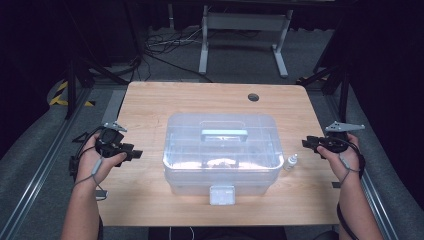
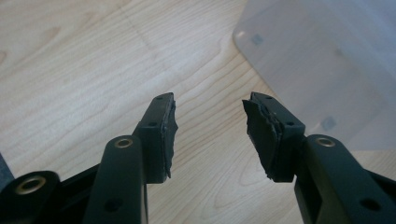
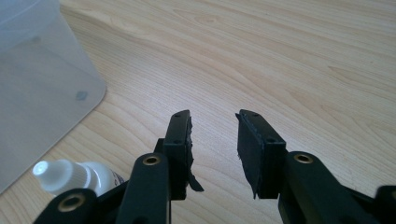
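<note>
A clear plastic storage box (image 1: 220, 150) with a lid, a grey-blue handle (image 1: 224, 134) and a front latch (image 1: 222, 194) stands in the middle of the wooden table (image 1: 150, 100). A small white dropper bottle (image 1: 290, 162) stands just right of the box; in the right gripper view the bottle (image 3: 70, 176) lies at lower left. My left gripper (image 1: 134, 153) is held over the table left of the box, open and holding nothing (image 2: 208, 133). My right gripper (image 1: 306, 143) hovers right of the box, open with nothing between its fingers (image 3: 213, 149). The box corner (image 2: 317, 60) shows at upper right in the left gripper view.
A round cable hole (image 1: 253, 97) sits in the table's far right part. Beyond the table are a white desk frame (image 1: 245, 35) and loose cables (image 1: 165, 45) on the floor. Metal rails (image 1: 40, 170) run along both sides.
</note>
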Demonstrator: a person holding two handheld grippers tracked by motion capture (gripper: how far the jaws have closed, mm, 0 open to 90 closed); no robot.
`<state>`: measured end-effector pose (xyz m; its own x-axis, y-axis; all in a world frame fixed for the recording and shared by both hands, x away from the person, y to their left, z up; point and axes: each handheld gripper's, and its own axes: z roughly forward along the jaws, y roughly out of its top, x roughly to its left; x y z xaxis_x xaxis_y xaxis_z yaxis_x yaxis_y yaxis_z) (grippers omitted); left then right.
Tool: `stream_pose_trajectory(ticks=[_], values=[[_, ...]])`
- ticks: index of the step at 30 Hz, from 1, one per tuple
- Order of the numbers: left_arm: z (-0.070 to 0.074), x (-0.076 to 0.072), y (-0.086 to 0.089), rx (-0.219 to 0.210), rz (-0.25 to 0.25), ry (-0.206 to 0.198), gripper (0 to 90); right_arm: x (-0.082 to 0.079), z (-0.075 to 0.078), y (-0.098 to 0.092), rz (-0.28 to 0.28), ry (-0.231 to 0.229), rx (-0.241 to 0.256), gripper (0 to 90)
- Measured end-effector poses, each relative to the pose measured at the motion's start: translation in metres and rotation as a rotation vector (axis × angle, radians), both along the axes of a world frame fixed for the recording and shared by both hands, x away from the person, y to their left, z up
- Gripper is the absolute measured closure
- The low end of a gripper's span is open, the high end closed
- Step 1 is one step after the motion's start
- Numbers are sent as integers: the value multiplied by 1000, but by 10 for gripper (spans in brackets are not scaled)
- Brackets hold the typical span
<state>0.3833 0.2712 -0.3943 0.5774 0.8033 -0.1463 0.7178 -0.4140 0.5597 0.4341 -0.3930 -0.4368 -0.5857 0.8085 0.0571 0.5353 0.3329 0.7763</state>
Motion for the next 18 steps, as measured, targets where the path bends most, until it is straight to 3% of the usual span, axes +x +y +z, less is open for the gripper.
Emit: stream_pose_trajectory(ticks=[2, 7, 13, 16, 18], values=[[6, -1, -6, 24, -12, -10, 533, -2, 0, -1, -1, 3, -2, 658], [19, -4, -14, 4, -48, -25, 542, -6, 2, -4, -9, 3, -3, 659], [40, -12, -24, 15, -86, -63, 553, -10, -1, -5, -7, 15, -10, 660], [52, -16, -30, -2, -110, -78, 563, -11, -2, -5, -9, 20, -12, 660], [58, -16, -34, -35, -117, -109, 576, -12, -1, -5, -10, 19, -9, 658]])
